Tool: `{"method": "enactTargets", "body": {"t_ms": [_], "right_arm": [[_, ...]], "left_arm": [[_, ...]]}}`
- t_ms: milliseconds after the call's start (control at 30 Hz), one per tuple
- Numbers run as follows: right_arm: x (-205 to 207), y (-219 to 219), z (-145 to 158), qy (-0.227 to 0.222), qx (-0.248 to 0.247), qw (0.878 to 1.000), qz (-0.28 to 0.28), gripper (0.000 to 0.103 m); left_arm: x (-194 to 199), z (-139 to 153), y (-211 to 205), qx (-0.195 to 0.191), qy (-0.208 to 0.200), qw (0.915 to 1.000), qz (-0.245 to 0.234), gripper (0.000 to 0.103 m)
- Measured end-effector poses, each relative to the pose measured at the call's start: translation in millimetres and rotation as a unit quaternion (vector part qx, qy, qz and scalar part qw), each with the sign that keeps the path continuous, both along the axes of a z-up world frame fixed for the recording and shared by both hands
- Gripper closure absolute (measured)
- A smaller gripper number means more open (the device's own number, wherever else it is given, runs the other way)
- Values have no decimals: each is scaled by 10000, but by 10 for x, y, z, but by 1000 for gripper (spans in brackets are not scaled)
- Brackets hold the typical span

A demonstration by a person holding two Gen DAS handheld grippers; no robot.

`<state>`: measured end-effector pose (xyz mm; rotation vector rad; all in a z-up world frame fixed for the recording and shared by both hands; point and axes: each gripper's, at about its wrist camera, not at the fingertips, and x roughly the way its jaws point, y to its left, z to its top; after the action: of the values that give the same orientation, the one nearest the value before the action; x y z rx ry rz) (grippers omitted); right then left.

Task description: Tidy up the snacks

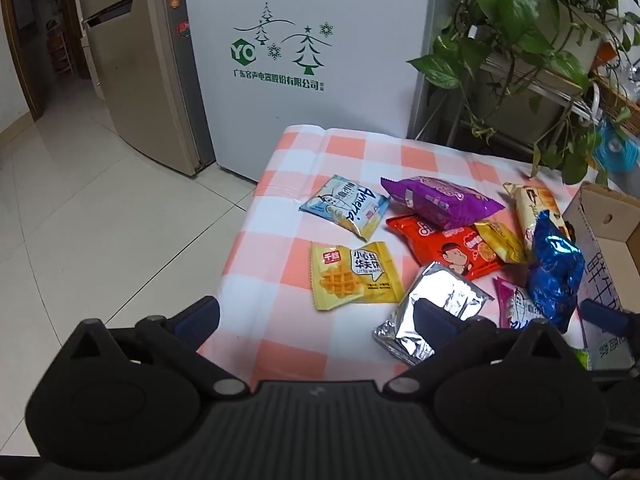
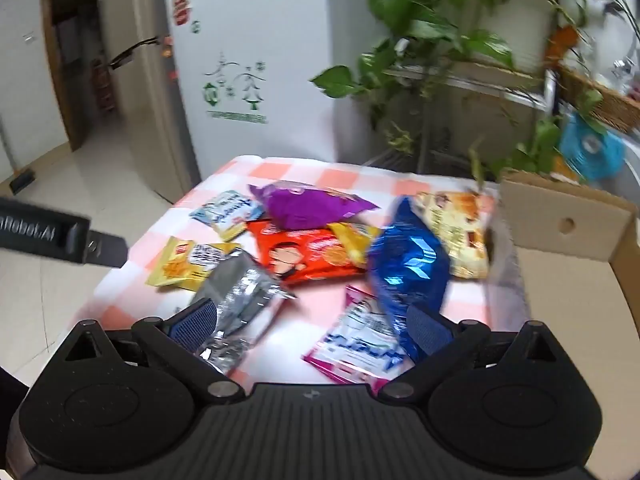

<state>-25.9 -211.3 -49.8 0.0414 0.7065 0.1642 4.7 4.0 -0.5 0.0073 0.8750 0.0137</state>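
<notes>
Nearest the right wrist camera, the right gripper (image 2: pixel 312 320) has its jaws spread wide; the blue foil bag (image 2: pixel 408 264) stands up against its right finger, but whether it is pinched or merely leaning cannot be told from the blurred view. The left gripper (image 1: pixel 316 316) likewise hovers with jaws wide apart and nothing between them, low over the near edge of the checked surface (image 1: pixel 304 356), with the silver foil packet (image 1: pixel 432 312) just beside its right finger. Beyond lie the yellow waffle packet (image 1: pixel 352 276), the pink-edged packet (image 2: pixel 360 348), the red biscuit bag (image 1: pixel 444 248), a pale blue packet (image 1: pixel 348 208) and the purple bag (image 1: pixel 440 200), the last resting partly on the red one. To the right stands the cardboard box (image 2: pixel 568 220), open-topped; its visible floor looks bare, though much of the inside is out of frame. The step in hand seems to be collecting the blue bag for the box; the next move likely calls for a firm closing on its crinkly top, then a lift over the box wall.
</notes>
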Motion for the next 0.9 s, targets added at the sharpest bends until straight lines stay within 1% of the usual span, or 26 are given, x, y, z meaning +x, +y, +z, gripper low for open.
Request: {"method": "enactTargets", "body": {"t_ms": [33,133,333,400,567,633,733,900], "right_arm": [[13,-18,52,71,-32,9999,-117,0],[-2,-132,66,168,-2,9994,-308,0],[4,-302,68,343,-128,9974,-615,0],[-4,-359,75,341,-97,9973,-648,0],[43,-499,86,408,27,9942,-991,0],[49,-518,104,371,50,9940,-1032,0],[52,-503,155,312,-61,9948,-972,0],[-24,-458,351,167,58,9953,-953,0]], "left_arm": [[7,-15,-14,8,20,10000,-12,1],[5,-51,-32,8,69,10000,-39,1],[1,-79,-63,104,88,9999,-70,1],[-5,-92,-67,133,98,9998,-68,1],[-27,-146,-85,104,196,9997,-118,1],[-51,-157,-108,116,204,9996,-177,1],[-88,-171,-151,165,223,9993,-248,1],[-127,-185,-168,42,338,9990,-282,1]]}}
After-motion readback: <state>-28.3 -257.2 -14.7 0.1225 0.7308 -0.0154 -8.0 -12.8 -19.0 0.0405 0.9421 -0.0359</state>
